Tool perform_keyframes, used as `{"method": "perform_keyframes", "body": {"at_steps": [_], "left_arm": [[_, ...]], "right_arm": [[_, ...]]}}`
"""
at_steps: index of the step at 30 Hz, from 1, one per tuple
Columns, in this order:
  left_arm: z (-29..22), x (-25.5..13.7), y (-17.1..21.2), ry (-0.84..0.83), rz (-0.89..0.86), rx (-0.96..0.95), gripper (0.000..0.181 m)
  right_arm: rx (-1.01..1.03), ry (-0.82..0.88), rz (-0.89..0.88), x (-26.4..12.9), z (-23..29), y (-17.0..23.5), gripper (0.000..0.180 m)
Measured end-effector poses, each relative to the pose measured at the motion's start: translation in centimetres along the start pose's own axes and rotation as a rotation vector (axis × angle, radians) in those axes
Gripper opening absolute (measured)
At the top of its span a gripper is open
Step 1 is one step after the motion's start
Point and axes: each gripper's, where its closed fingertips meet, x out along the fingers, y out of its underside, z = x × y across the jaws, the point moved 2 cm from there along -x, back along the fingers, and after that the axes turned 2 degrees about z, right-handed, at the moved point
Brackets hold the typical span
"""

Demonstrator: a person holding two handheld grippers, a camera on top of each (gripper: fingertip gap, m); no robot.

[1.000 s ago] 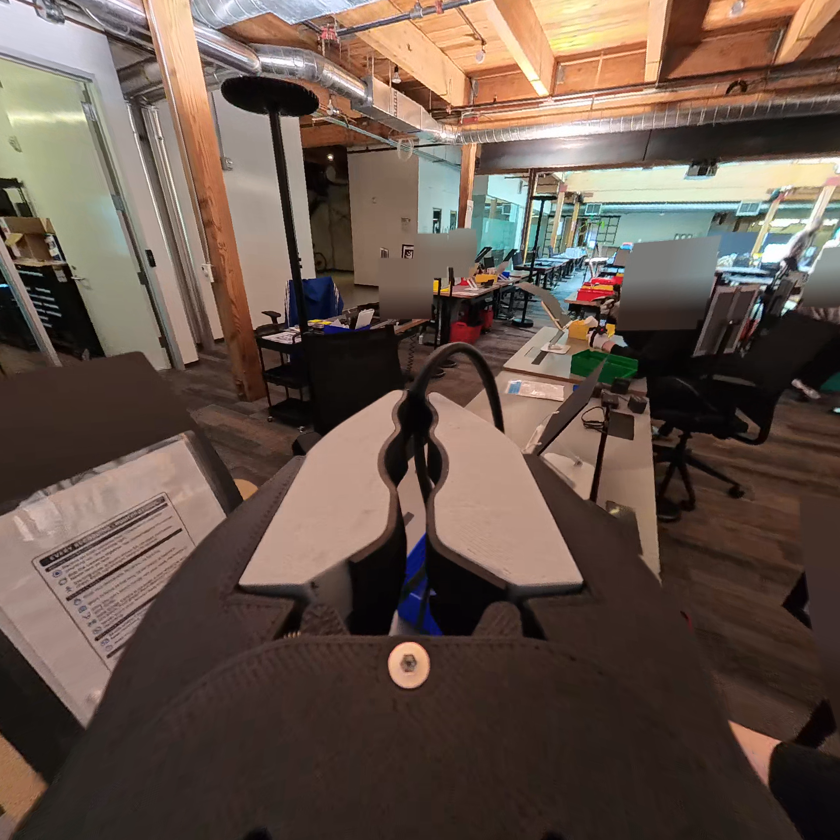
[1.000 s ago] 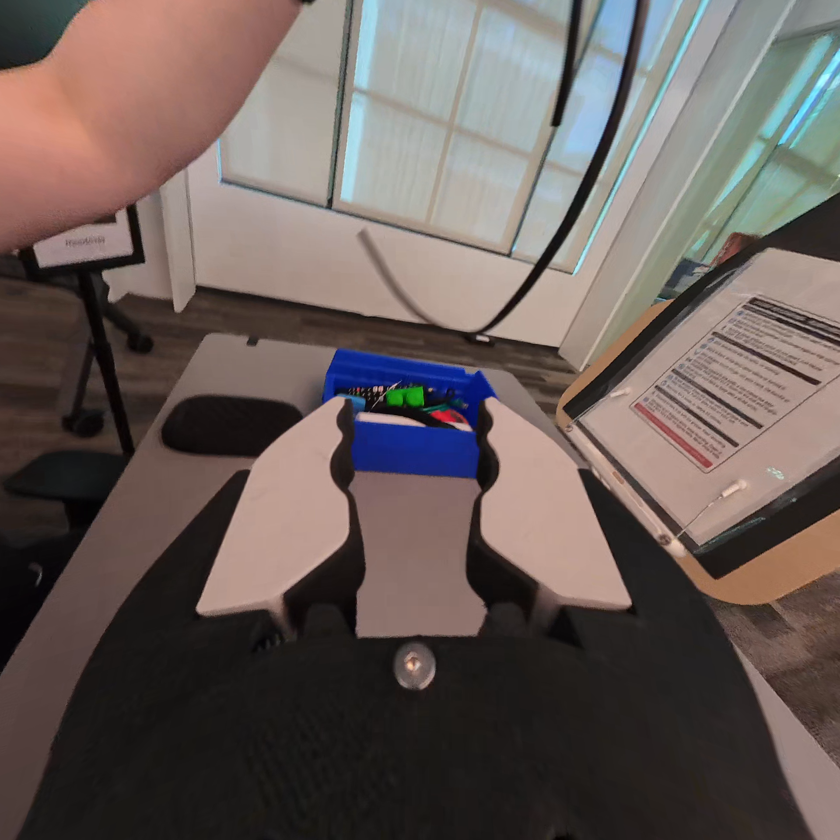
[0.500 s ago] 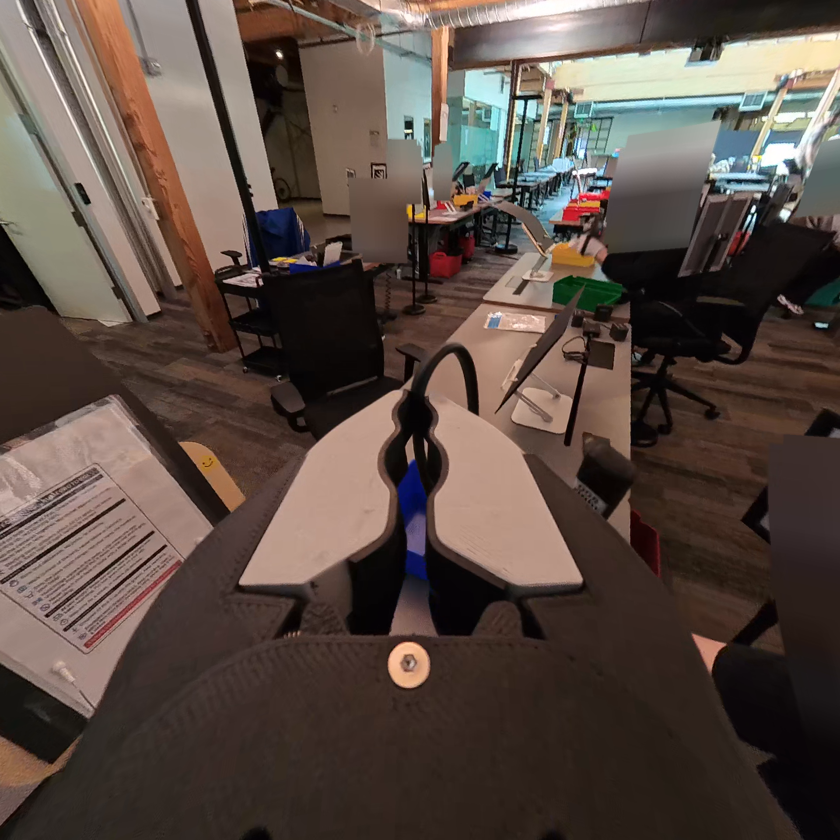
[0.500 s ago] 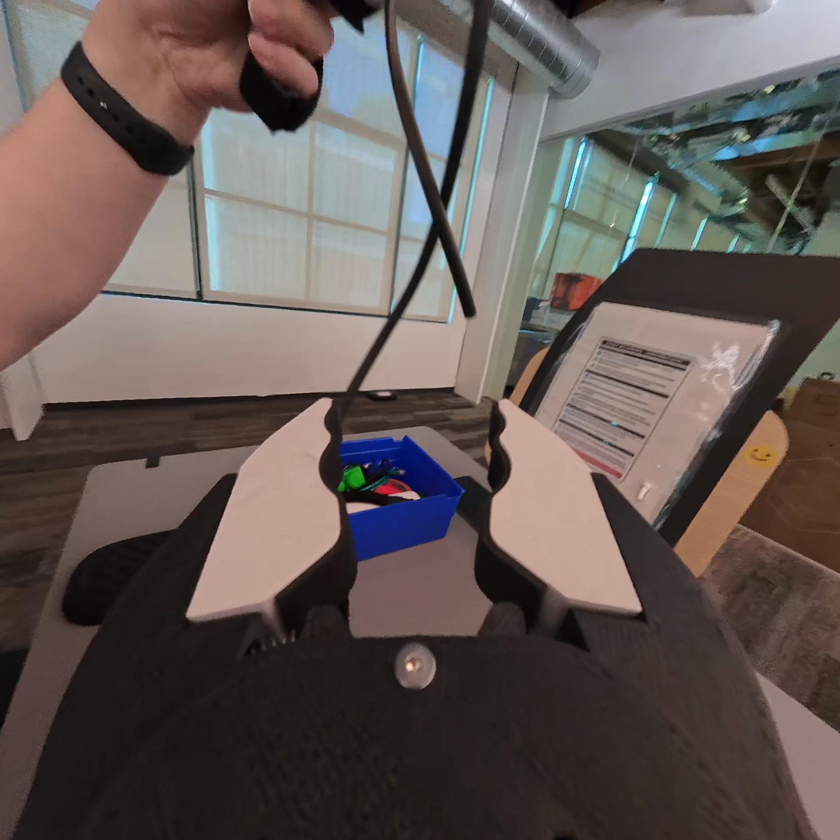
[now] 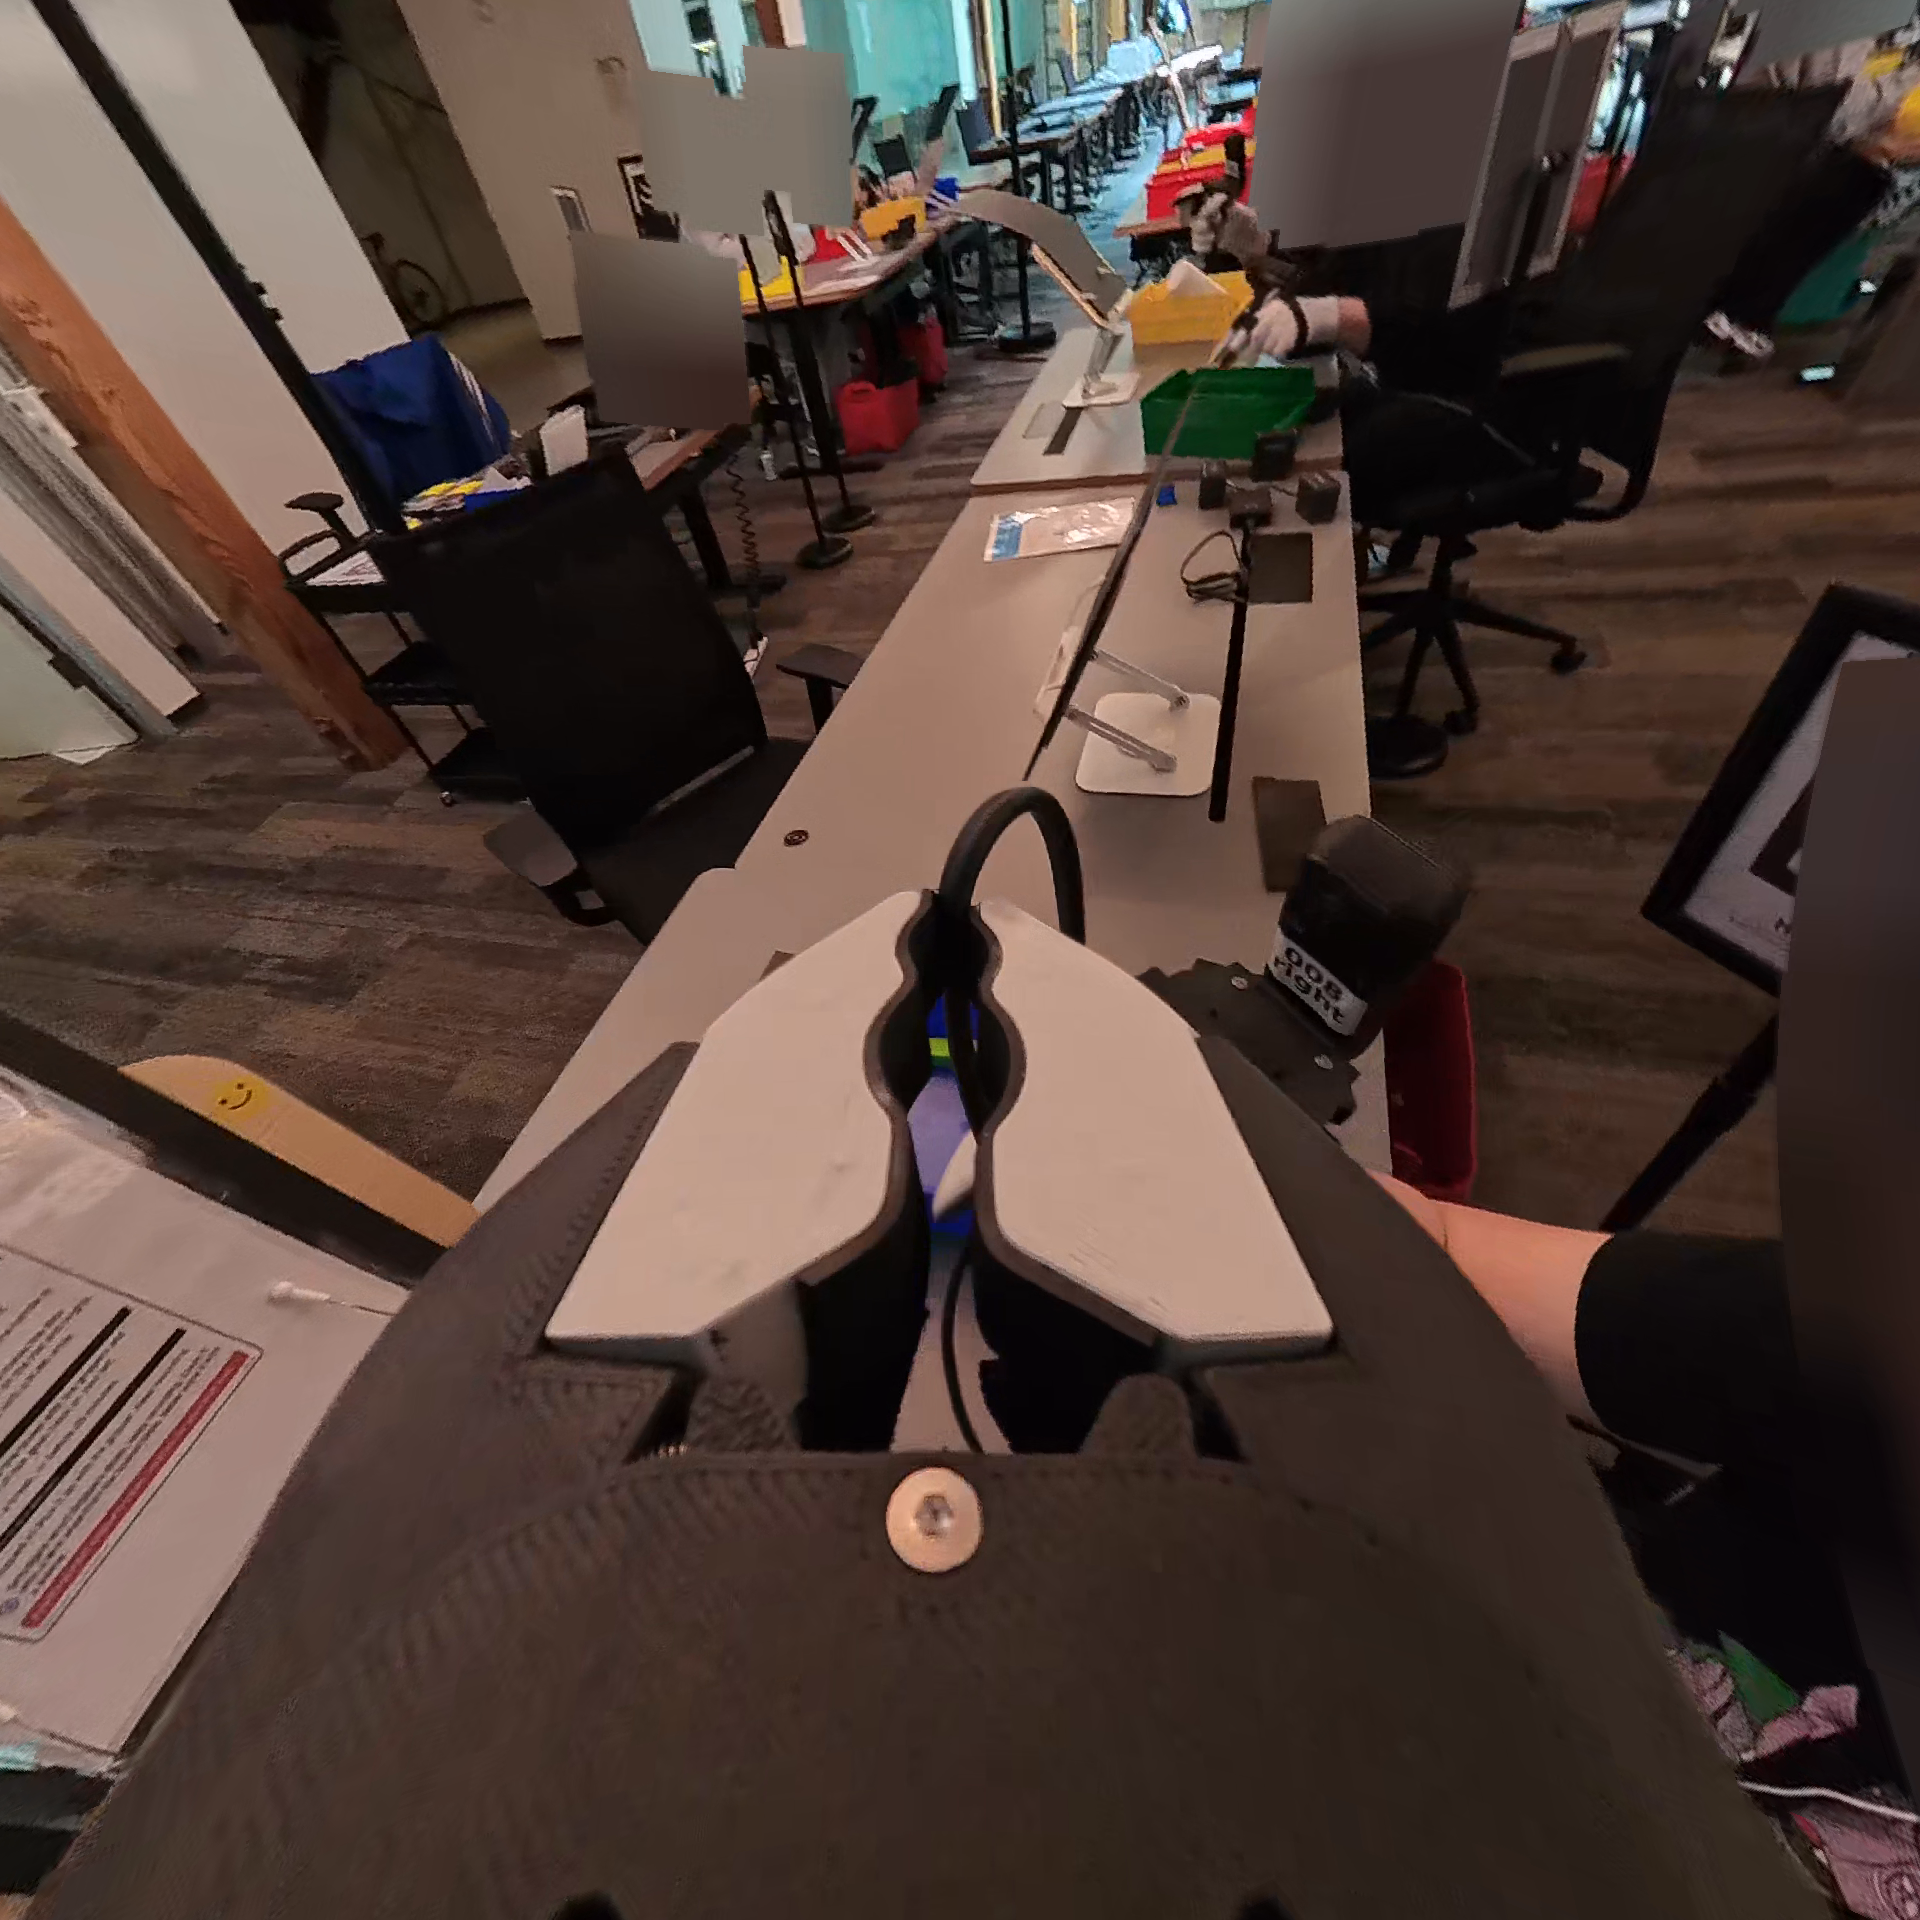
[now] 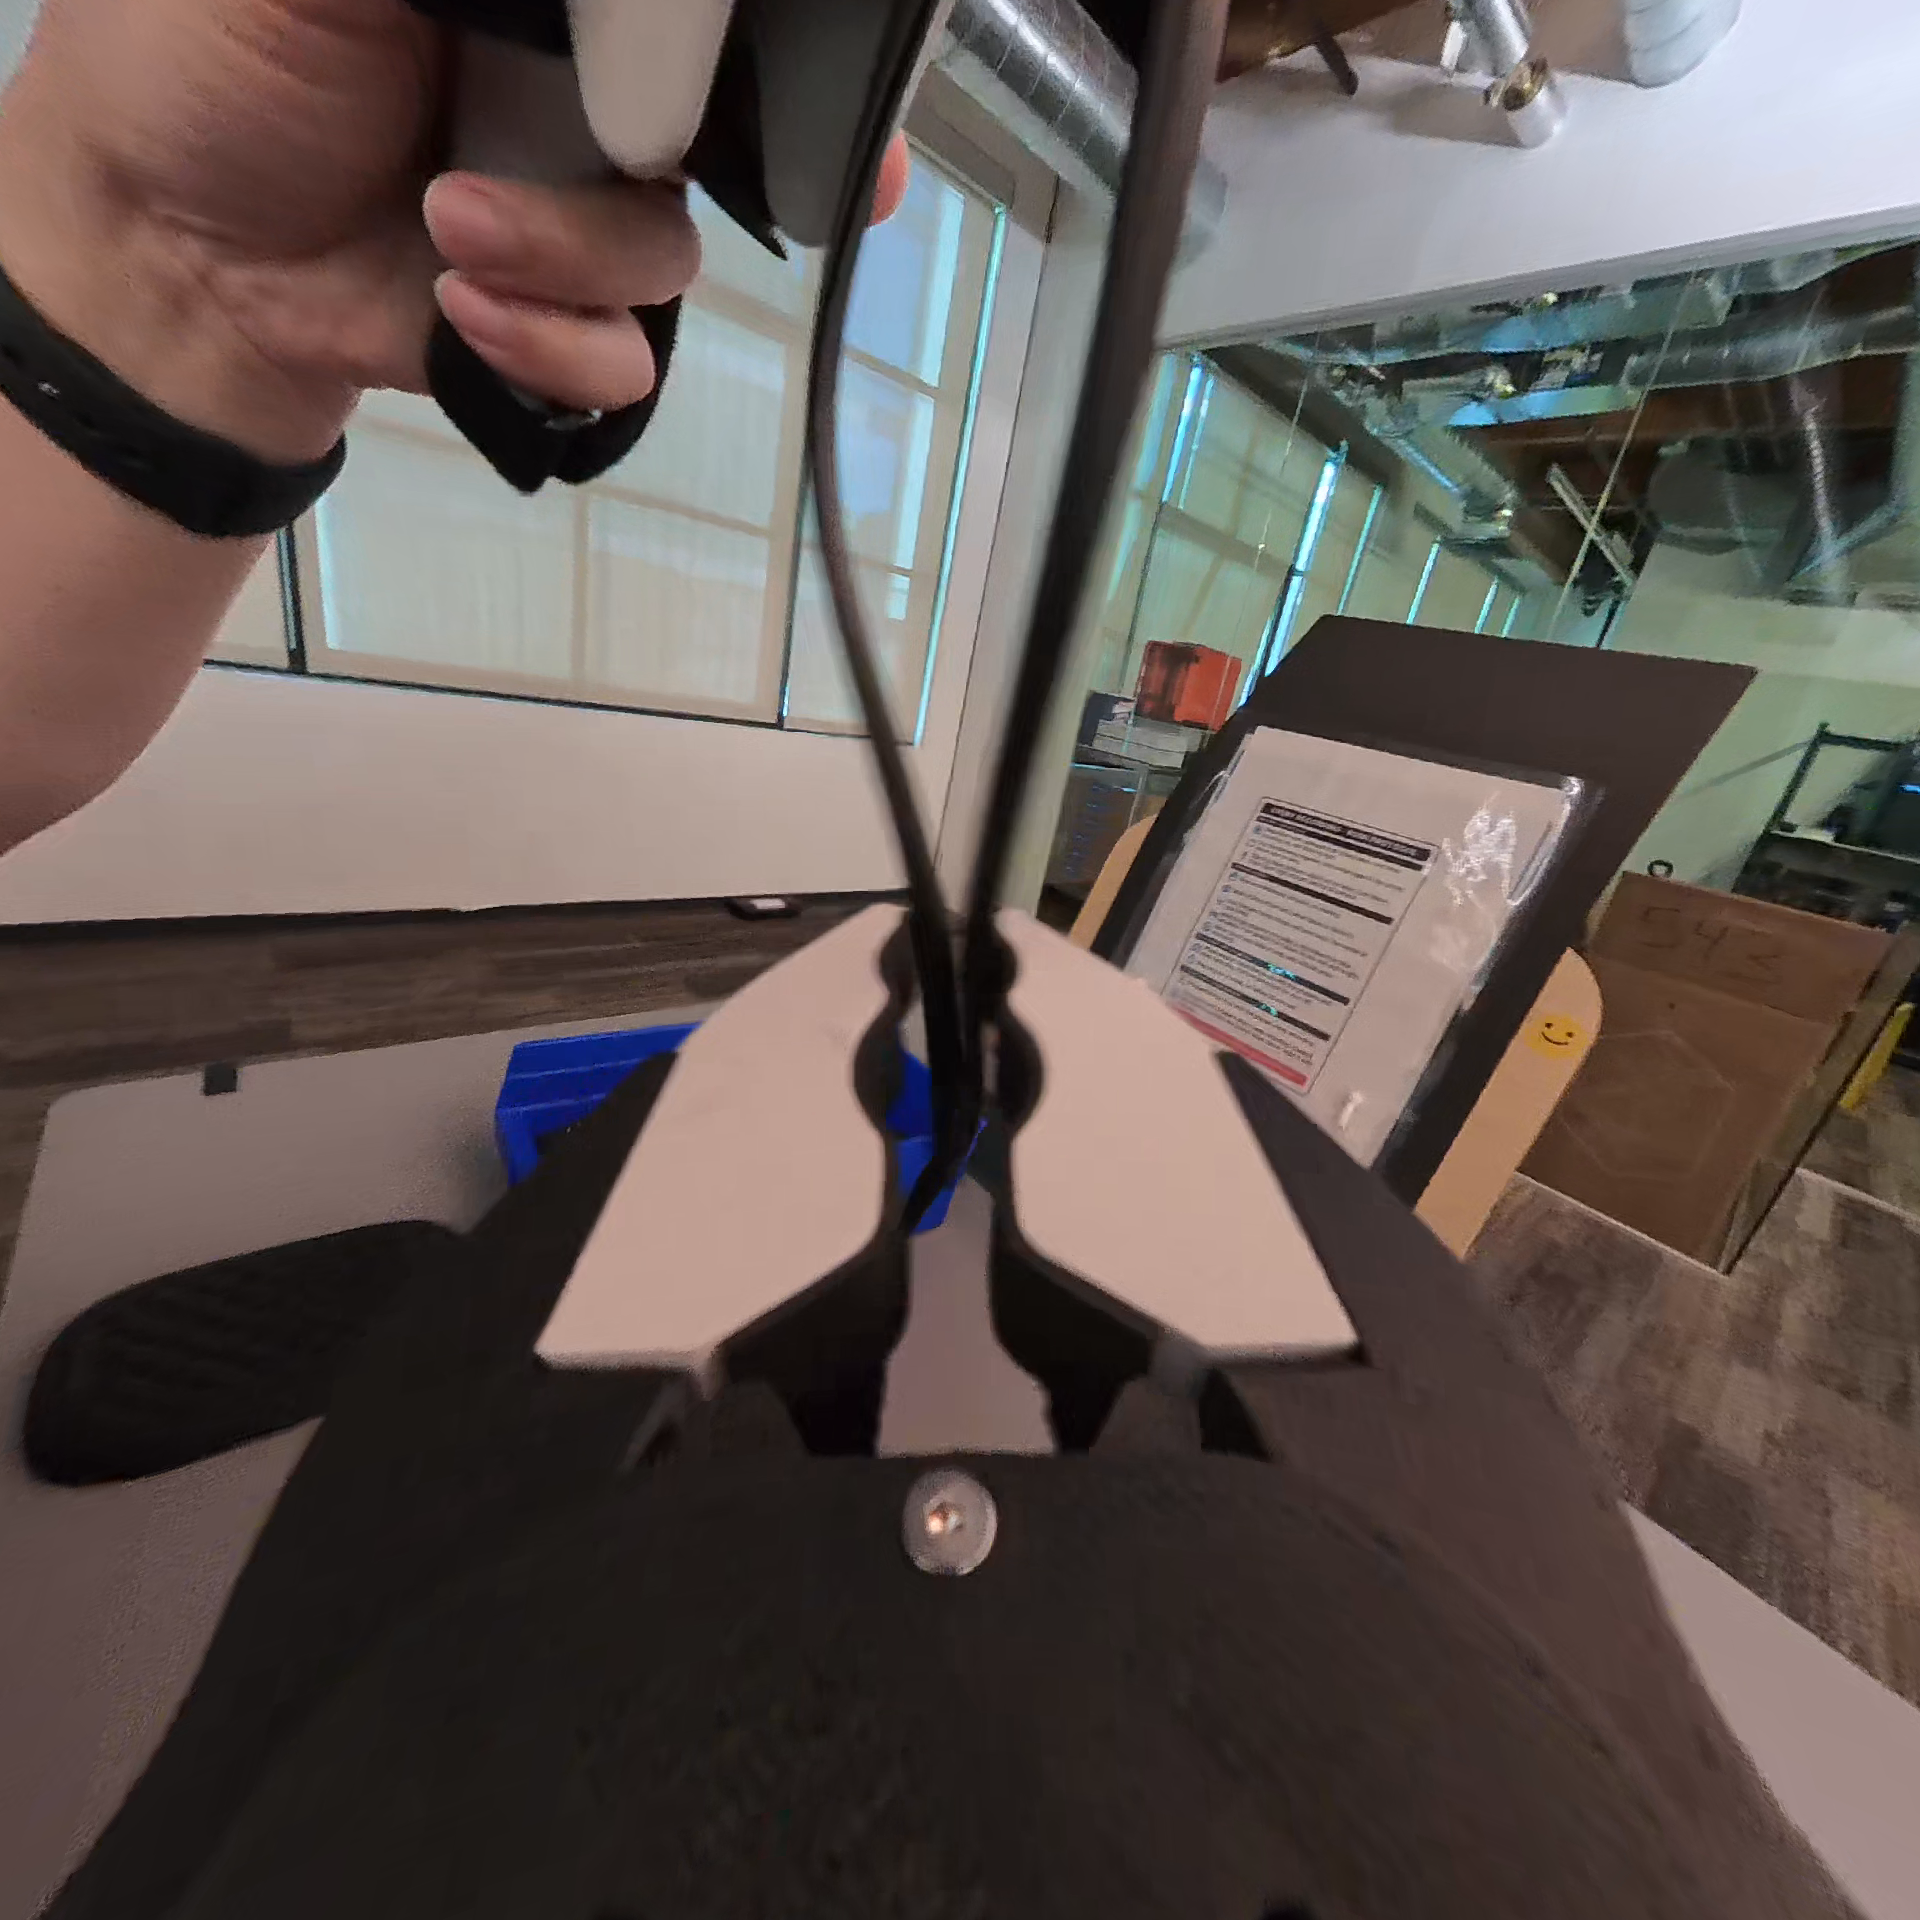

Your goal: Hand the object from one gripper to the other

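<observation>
The object is a black cable. In the left wrist view my left gripper (image 5: pixel 951 925) is shut on the cable (image 5: pixel 1023 821), which loops up over the fingertips and hangs down between the fingers. In the right wrist view two strands of the cable (image 6: pixel 883 665) hang from the left gripper, held by a person's hand (image 6: pixel 260 229) at the top. My right gripper (image 6: pixel 951 940) is shut on both strands at its fingertips. The right gripper's body (image 5: pixel 1351 935) shows just below and right of the left one.
A blue bin (image 6: pixel 582 1081) of small parts and a black pad (image 6: pixel 187 1340) sit on the grey table (image 6: pixel 260 1164) under the grippers. A framed instruction sheet (image 6: pixel 1340 925) stands to the right. A long desk (image 5: pixel 935 665) and office chairs (image 5: pixel 592 665) stretch beyond. One gripper's finger ends stand about 12 cm off the other's.
My right gripper has risen to the hanging cable and closed from wide open onto its two strands. The left gripper tilted downward and lowered while keeping its hold.
</observation>
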Motion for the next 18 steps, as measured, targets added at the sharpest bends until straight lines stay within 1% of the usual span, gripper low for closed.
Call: {"method": "perform_keyframes", "body": {"at_steps": [1, 3, 5, 9, 13, 16, 18], "left_arm": [[-0.4, 0.2, 0.0, 0.006, 0.002, 0.007, 0.003], [-0.7, 0.3, 0.1, 0.012, 0.01, 0.012, 0.003], [-0.7, 0.3, 0.6, 0.017, 0.027, 0.005, 0.003], [0.2, -0.7, 2.2, 0.026, 0.011, -0.05, 0.003], [1.7, -1.8, 5.3, 0.036, -0.026, -0.123, 0.003], [2.9, -2.3, 8.5, 0.054, -0.058, -0.207, 0.003], [3.6, -2.5, 10.9, 0.089, -0.106, -0.285, 0.003]], "right_arm": [[-0.005, -0.011, 0.016, -0.1, 0.0, 0.1, 0.007], [-0.006, -0.028, 0.064, -0.3, 0.0, 0.4, 0.007], [-0.009, -0.023, 0.067, -0.8, -0.3, 0.3, 0.007], [-0.016, -0.033, 0.133, -1.7, -0.8, 0.7, 0.007], [0.027, -0.1, 0.233, -2.5, -1.0, 1.8, 0.007], [0.043, -0.161, 0.305, -2.9, -0.6, 2.8, 0.006], [0.049, -0.23, 0.354, -3.2, 0.2, 3.4, 0.006]]}}
